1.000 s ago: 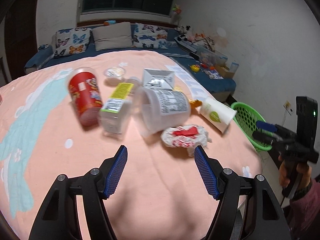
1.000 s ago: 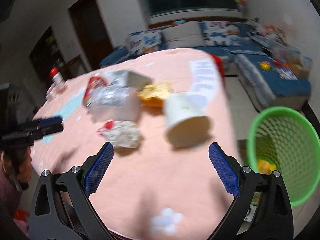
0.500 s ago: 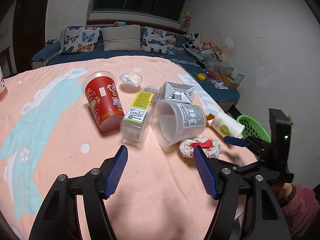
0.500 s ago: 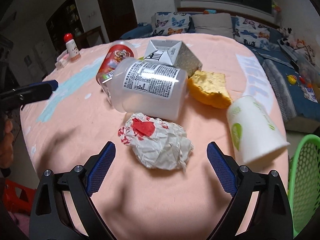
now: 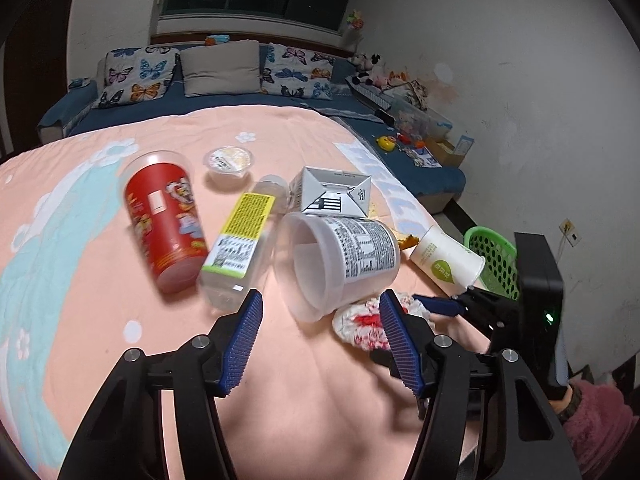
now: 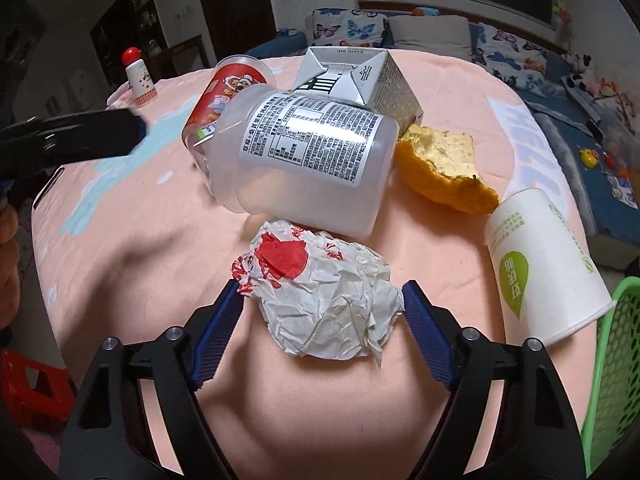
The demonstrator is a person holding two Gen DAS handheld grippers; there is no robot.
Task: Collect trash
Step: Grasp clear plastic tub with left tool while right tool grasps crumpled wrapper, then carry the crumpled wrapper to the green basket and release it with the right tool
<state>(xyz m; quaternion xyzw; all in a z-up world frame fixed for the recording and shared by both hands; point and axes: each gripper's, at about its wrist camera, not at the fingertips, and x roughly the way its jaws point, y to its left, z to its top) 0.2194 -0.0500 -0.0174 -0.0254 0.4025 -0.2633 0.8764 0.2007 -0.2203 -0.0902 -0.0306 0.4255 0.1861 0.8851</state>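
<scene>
My right gripper (image 6: 320, 320) has dropped over the crumpled wrapper (image 6: 320, 296) near the bed's (image 6: 140, 248) right edge, jaws closing around it (not yet squeezing). My left gripper (image 5: 320, 344) hovers, narrowing on nothing; basket (image 6: 616, 360) waits.

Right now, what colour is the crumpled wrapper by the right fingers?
White with red print; the crumpled wrapper shows best in the right wrist view.
</scene>
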